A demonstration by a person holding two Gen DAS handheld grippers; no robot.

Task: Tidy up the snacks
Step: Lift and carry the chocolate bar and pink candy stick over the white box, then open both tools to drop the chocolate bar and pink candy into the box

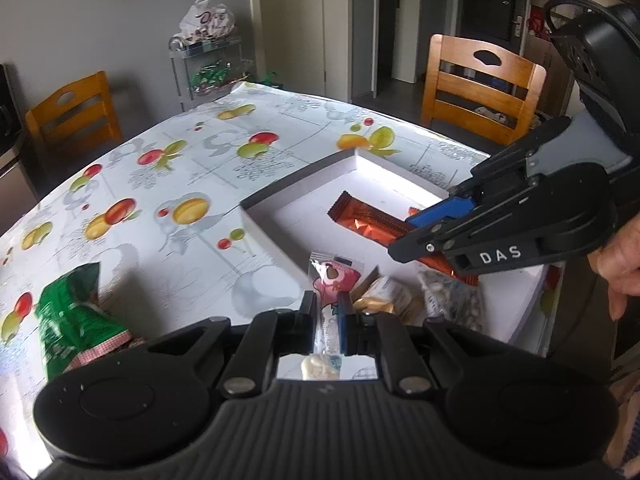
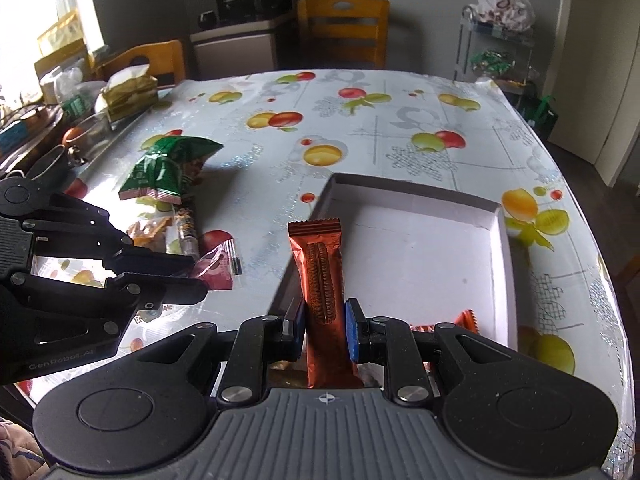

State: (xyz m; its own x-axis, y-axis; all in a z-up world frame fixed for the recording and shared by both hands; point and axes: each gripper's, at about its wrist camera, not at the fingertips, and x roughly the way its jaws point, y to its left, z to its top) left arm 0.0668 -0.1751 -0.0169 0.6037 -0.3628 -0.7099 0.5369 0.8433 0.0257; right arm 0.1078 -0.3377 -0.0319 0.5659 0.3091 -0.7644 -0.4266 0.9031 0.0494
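A shallow white box (image 1: pixel 360 168) (image 2: pixel 432 216) lies on the fruit-print table. My right gripper (image 2: pixel 325 318) (image 1: pixel 404 240) is shut on an orange cookie bar (image 2: pixel 318 268) (image 1: pixel 368 222) and holds it over the box's near left edge. My left gripper (image 1: pixel 329 314) (image 2: pixel 196 276) is shut on a pink snack packet (image 1: pixel 334 278) (image 2: pixel 214 266), held just left of the box. A second orange bar (image 2: pixel 466 320) lies in the box behind my right fingers. A green snack bag (image 2: pixel 168 168) (image 1: pixel 72 312) lies on the table to the left.
Several loose snacks (image 2: pixel 172 228) lie by the green bag. A tan packet (image 1: pixel 390 296) and a grey packet (image 1: pixel 452 300) lie near the box's front corner. Wooden chairs (image 1: pixel 480 84) (image 2: pixel 344 32) stand around the table. Clutter (image 2: pixel 72 100) crowds the far left edge.
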